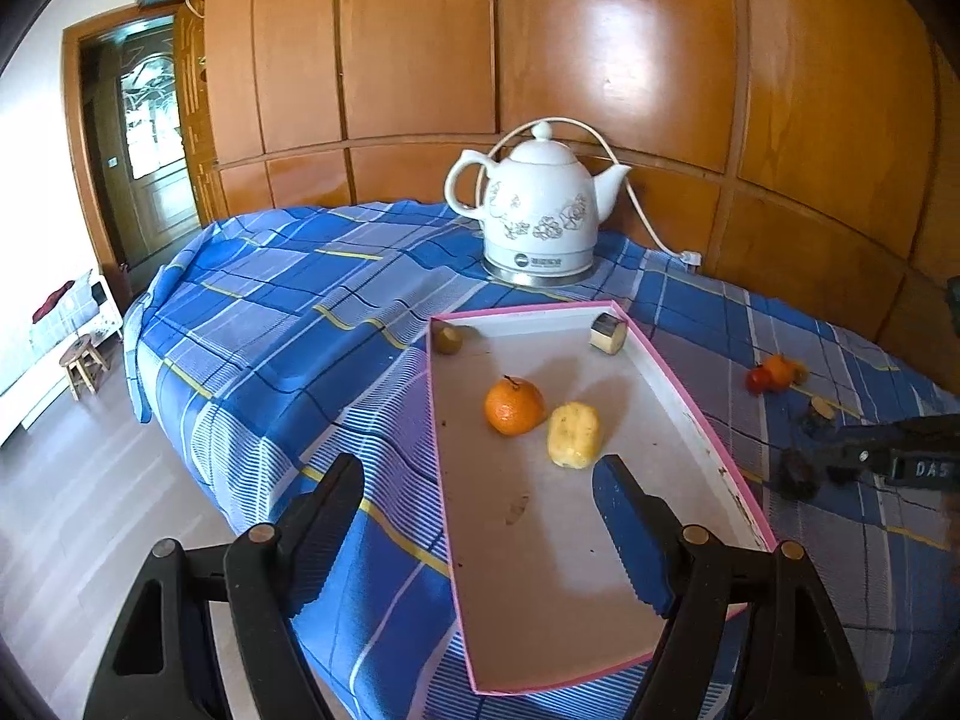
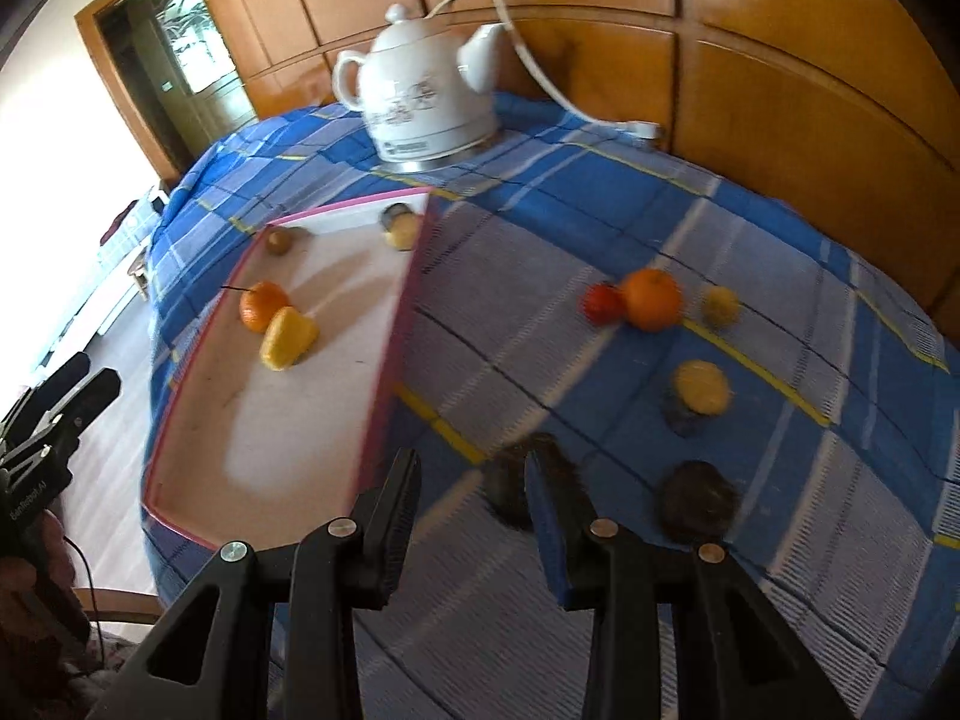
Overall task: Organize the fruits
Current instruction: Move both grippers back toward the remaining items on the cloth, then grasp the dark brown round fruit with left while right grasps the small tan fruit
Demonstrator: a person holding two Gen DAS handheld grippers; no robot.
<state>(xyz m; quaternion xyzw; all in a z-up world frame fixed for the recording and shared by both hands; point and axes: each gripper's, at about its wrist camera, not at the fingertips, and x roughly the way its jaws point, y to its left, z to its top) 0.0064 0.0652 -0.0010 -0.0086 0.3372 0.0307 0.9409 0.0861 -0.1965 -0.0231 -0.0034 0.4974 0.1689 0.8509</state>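
- Four pieces lie inside the pink-rimmed tray (image 1: pixel 528 588): a tangerine (image 1: pixel 514 407) and a yellow peeled chunk (image 1: pixel 574 435) touching each other near its middle, a brown fruit (image 1: pixel 447 339) in its far left corner, and a cut block (image 1: pixel 608 333) in its far right corner.
- The tray sits on a blue plaid cloth (image 2: pixel 540 228) that covers the desk; a white kettle (image 1: pixel 540 210) stands just beyond the tray's far end.
- To the right of the tray, on the cloth, a red fruit (image 2: pixel 602 303), an orange (image 2: pixel 651 299) and a small yellow fruit (image 2: pixel 720 305) sit in a row, the first two touching.
- Nearer than that row, also right of the tray, lie a yellow fruit (image 2: pixel 702 387) and a dark hairy fruit (image 2: pixel 699 501).
- The left claw (image 1: pixel 480 465) hangs over the tray's near half with its fingers wide apart and nothing between them.
- The right claw (image 2: pixel 471 459) is just right of the tray's long edge, clamped on a second hairy fruit (image 2: pixel 510 492); this view is blurred.
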